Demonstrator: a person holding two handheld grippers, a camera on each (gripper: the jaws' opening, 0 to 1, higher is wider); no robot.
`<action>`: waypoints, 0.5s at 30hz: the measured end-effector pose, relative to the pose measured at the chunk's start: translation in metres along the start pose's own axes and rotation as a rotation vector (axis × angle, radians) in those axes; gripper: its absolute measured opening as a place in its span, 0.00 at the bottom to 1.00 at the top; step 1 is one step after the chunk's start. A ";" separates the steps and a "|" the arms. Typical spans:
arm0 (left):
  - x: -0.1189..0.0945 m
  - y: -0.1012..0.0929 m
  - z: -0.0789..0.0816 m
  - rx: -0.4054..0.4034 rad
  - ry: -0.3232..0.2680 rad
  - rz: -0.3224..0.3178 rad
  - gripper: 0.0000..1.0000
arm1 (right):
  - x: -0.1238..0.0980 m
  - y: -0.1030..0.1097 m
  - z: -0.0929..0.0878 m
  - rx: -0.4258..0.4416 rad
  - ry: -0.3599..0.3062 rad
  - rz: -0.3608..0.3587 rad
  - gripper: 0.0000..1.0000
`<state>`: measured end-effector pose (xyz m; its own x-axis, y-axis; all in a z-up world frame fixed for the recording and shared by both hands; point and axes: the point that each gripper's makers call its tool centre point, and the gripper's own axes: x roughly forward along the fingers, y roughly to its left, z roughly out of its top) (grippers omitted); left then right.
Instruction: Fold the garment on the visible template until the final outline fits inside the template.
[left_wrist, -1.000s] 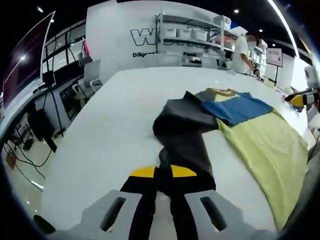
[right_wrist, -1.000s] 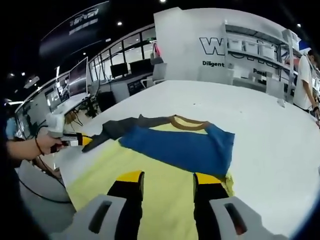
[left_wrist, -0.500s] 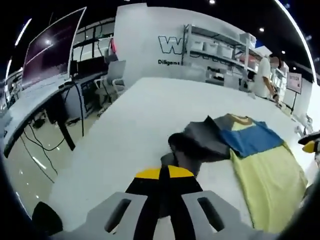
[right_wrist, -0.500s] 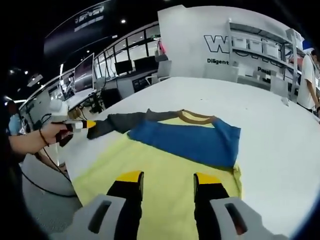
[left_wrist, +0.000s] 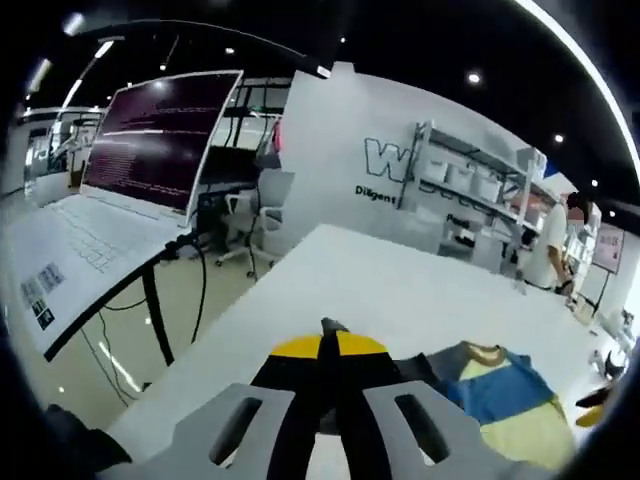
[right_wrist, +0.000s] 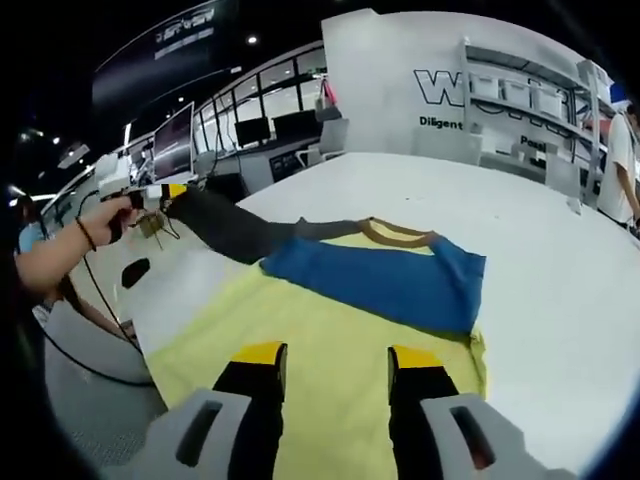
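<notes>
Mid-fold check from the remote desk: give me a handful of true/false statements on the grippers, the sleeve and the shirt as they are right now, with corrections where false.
1. The left gripper is shut on the dark sleeve and holds it lifted off the table. True.
2. The right gripper is clamped on the blue panel. False: its jaws stand open over the yellow body of the shirt, gripping nothing.
3. The blue panel lies across the upper part of the yellow body, below the brown collar. True.
4. The shirt is already folded into a small square. False: the yellow body lies spread flat, with one sleeve stretched out sideways.
5. A person stands by the shelves at the far side. True.
</notes>
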<state>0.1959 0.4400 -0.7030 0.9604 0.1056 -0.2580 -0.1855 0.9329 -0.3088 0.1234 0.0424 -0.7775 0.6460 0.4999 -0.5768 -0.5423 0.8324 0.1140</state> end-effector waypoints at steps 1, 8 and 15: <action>0.000 -0.005 0.004 -0.025 -0.007 -0.010 0.00 | 0.000 0.000 0.000 -0.001 0.000 0.001 0.36; -0.001 -0.049 0.004 -0.118 0.009 -0.114 0.00 | -0.002 -0.003 0.001 0.001 -0.003 -0.004 0.37; -0.004 -0.102 0.003 -0.130 0.015 -0.257 0.00 | -0.004 -0.006 -0.002 0.000 -0.003 -0.010 0.37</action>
<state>0.2115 0.3458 -0.6674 0.9762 -0.1346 -0.1698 0.0372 0.8763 -0.4803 0.1228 0.0352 -0.7770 0.6527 0.4924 -0.5758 -0.5361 0.8372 0.1082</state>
